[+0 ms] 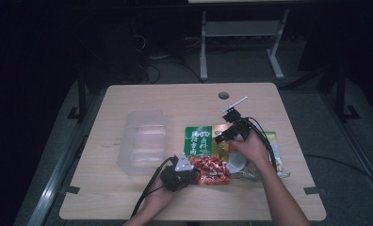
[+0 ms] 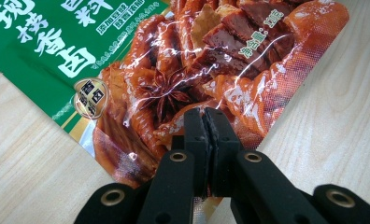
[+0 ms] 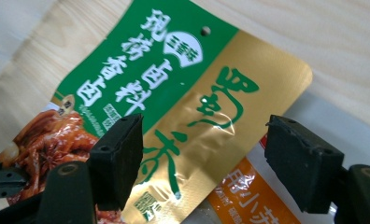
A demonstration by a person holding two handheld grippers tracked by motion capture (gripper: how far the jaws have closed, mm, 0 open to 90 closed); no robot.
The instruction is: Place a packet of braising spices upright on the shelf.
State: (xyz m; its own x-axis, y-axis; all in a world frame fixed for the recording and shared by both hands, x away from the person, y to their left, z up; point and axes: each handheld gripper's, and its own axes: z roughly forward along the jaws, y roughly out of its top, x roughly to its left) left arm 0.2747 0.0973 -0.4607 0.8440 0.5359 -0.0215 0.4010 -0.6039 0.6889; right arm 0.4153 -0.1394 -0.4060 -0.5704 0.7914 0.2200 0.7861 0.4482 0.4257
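The left gripper [image 2: 205, 122] is clamped tight on the near corner of a seasoning packet [image 2: 183, 70], its two black jaws pressed together with the foil edge pinched between them. The packet, green at the top and printed with red braised meat and star anise lower down, lies flat on the wooden counter [image 2: 342, 116] and stretches away ahead of that gripper. From above, the left gripper [image 1: 187, 172] sits at the packet's [image 1: 204, 155] red end, nearest the person.

The right gripper [image 3: 204, 161] hovers over the far part of the same packet [image 3: 174, 98], jaws spread wide with nothing gripped; the gold-and-green panel shows in the gap between them. Under it, toward its right jaw, lies an orange-and-white packet [image 3: 241, 193]. Well off beyond the left gripper stands a clear plastic container [image 1: 143, 139].
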